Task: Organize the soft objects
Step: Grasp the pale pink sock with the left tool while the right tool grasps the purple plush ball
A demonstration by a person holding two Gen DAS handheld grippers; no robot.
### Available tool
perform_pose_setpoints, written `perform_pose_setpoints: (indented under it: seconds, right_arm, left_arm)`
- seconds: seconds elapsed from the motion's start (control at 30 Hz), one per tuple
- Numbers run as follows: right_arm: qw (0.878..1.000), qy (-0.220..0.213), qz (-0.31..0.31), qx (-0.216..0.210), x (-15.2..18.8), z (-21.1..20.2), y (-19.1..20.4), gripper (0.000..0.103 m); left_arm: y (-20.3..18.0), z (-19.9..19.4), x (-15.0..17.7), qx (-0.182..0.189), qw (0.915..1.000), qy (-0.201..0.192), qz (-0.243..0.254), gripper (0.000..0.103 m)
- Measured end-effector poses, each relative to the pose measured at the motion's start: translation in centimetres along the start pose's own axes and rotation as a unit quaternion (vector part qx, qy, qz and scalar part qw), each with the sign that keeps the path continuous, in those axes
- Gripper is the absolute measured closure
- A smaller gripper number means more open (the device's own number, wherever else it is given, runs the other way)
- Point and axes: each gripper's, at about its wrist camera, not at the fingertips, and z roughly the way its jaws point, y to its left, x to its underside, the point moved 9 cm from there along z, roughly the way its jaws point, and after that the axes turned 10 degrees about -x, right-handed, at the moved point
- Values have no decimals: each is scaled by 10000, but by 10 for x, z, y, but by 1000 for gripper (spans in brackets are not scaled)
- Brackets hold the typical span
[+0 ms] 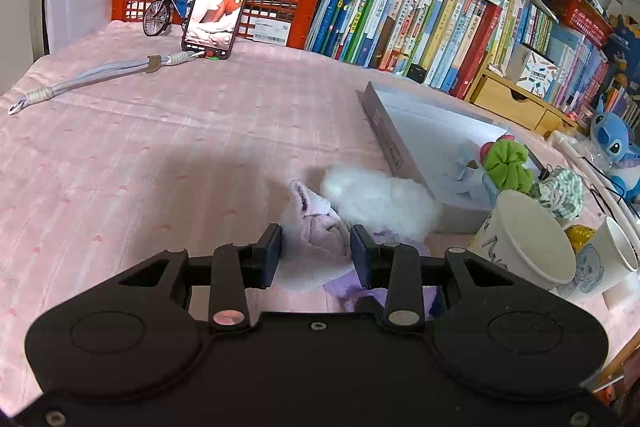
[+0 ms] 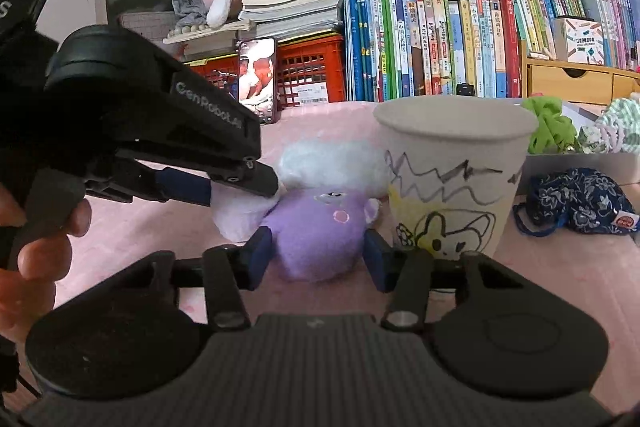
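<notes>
The left gripper (image 2: 276,193), marked "GenRobot.AI", pinches the plush toy's (image 2: 316,227) pale ear. The right gripper (image 2: 316,259) straddles the toy's purple head, jaws spread, pads not pressing. The toy lies on the pink counter (image 1: 160,147) beside a hand-drawn paper cup (image 2: 452,179).

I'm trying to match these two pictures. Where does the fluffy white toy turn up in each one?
Left wrist view: the fluffy white toy lies right of centre, just beyond the gripper's fingers, against the near corner of the grey box.
Right wrist view: the same toy sits at centre, behind the purple plush and left of the drawn-on paper cup.
Shared landmark: the propped phone against the red crate.
</notes>
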Motion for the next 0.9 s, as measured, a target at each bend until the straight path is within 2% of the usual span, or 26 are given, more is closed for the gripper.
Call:
perform_pose_setpoints:
  seconds: [0.07,0.3,0.73,0.8,0.87,0.9]
  right_arm:
    - [10000,-31,-38,-32,-1,-2,2,55]
    - [9993,-61,-258,-273,-4,-14,9,57]
    - [9907,23,-1039,-882,7,-70,4,58]
    - [9902,80,-1047,-925,10,-76,-1,57]
    - [9903,129,-1006,-955,12,-78,-6,49]
    - [9909,119,-973,-919,12,-78,-9,49]
  left_arm:
    - [2,-3,1,-24,10000,-26,12,68]
    - [6,-18,3,-23,9999,-90,-43,68]
    - [-11,-51,33,92,9996,-134,239,68]
    - [-17,-55,41,112,9991,-150,386,68]
    - [-21,-56,47,106,9988,-117,463,68]
    - [-22,-55,49,80,9987,-107,484,67]
